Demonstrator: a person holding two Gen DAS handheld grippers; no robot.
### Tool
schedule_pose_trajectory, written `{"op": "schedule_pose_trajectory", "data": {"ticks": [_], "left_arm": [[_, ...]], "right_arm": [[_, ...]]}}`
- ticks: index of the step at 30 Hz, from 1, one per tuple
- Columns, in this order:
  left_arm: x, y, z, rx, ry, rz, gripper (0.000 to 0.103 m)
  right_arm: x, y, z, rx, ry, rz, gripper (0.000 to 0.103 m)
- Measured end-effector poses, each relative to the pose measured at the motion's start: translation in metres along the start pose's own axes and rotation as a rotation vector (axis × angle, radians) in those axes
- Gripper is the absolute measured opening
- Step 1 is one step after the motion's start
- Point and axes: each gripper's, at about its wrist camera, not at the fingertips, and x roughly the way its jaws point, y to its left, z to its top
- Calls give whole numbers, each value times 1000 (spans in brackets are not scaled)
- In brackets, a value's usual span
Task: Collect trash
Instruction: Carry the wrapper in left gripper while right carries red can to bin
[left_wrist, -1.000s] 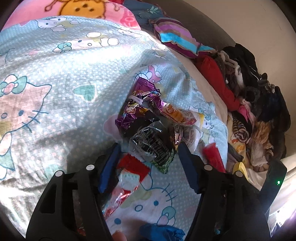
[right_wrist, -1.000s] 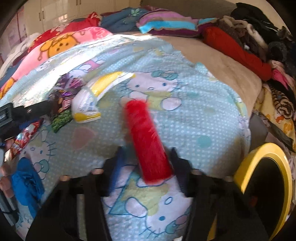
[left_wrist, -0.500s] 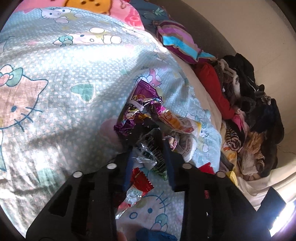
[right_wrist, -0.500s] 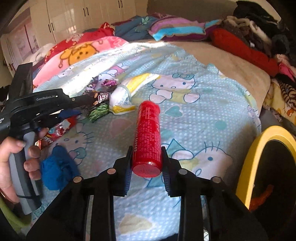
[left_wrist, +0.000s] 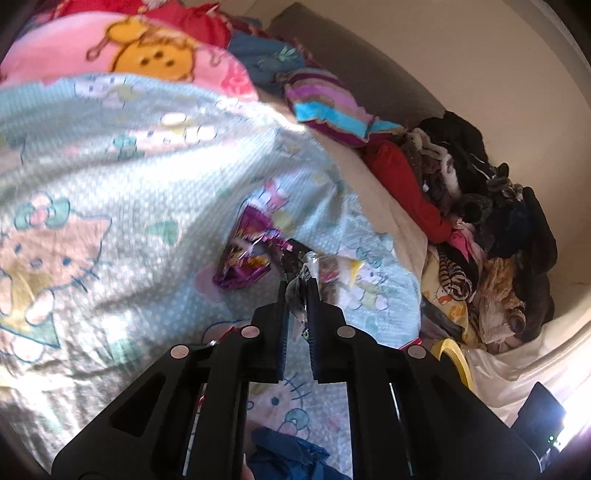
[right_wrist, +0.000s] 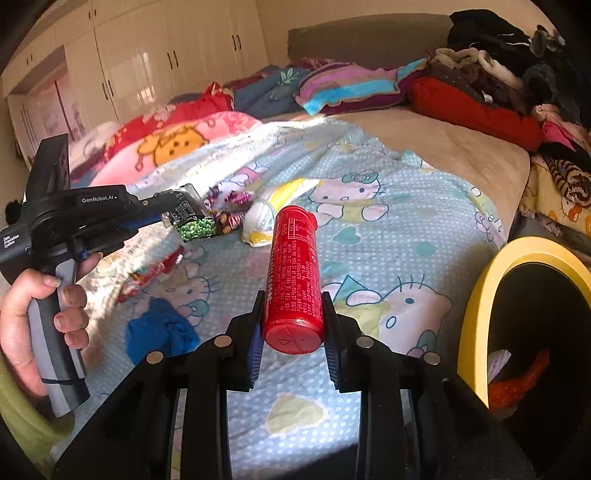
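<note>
Trash lies on the cat-print bedspread (right_wrist: 388, 236): crinkly foil wrappers — one purple (left_wrist: 242, 254), one red (right_wrist: 151, 273) — and a soft white-and-yellow pouch (right_wrist: 266, 218). The left gripper (left_wrist: 297, 295), its jaws just closed, pinches a shiny green-and-black wrapper (right_wrist: 190, 219). A hand (right_wrist: 33, 317) grips its handle at 9 o'clock. The right gripper (right_wrist: 293, 317) clamps one smooth red cylindrical can (right_wrist: 293, 280), pointing to 12 o'clock. A yellow-rimmed bin (right_wrist: 480, 295) sits at 3 o'clock.

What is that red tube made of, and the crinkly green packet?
The red cylindrical tube looks like smooth plastic or coated card: glossy sheen, printed text, moulded cap. The green-and-black crinkly snack wrapper looks like thin foil-lined plastic film: creased, with shiny silver edges.
</note>
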Motion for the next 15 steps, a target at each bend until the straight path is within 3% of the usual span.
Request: {"op": "schedule_pose_trajectory", "data": {"ticks": [15], "left_arm": [[-28,-51,4,144,-61,-26,5]], "right_arm": [[-26,-3,-2,28,-47,35,27]]}}
